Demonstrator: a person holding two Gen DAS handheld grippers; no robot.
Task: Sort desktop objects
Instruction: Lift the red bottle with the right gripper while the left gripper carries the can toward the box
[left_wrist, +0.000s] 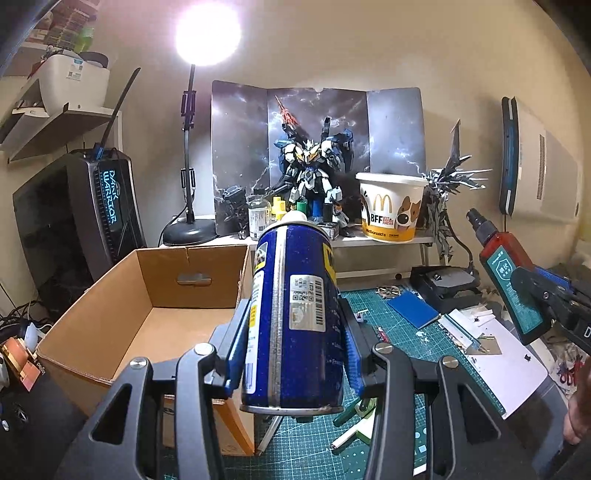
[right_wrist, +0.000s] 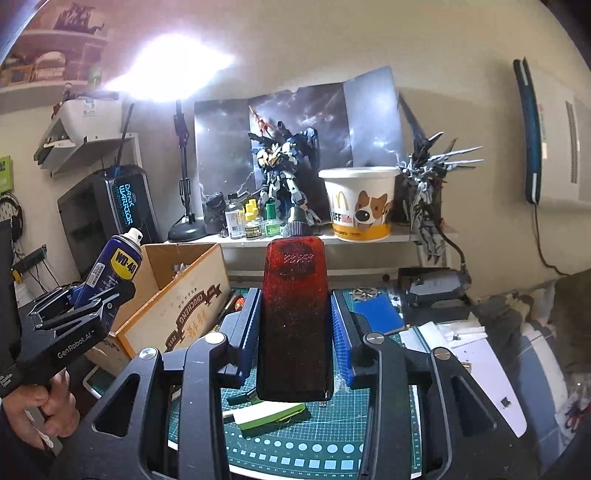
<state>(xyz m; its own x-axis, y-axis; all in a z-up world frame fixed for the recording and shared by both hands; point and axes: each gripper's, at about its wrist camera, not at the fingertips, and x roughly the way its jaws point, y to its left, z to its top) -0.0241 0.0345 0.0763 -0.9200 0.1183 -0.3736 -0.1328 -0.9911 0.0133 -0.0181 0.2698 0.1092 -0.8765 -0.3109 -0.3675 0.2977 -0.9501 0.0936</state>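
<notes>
Messy hobby table, both grippers loaded

Left gripper (left_wrist: 295, 325) jaws clamp a WD-40 can (left_wrist: 295, 314) beside the cardboard box (left_wrist: 122, 317); right gripper (right_wrist: 293, 325) grips a red bottle (right_wrist: 293, 314) over the green cutting mat (right_wrist: 314, 443).

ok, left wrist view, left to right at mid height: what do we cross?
cardboard box → blue spray can in the left gripper → blue notebook → red bottle in the right gripper

hand (right_wrist: 40, 410): edge-cut | cutting mat (right_wrist: 295, 443): partly hidden by fingers
</notes>
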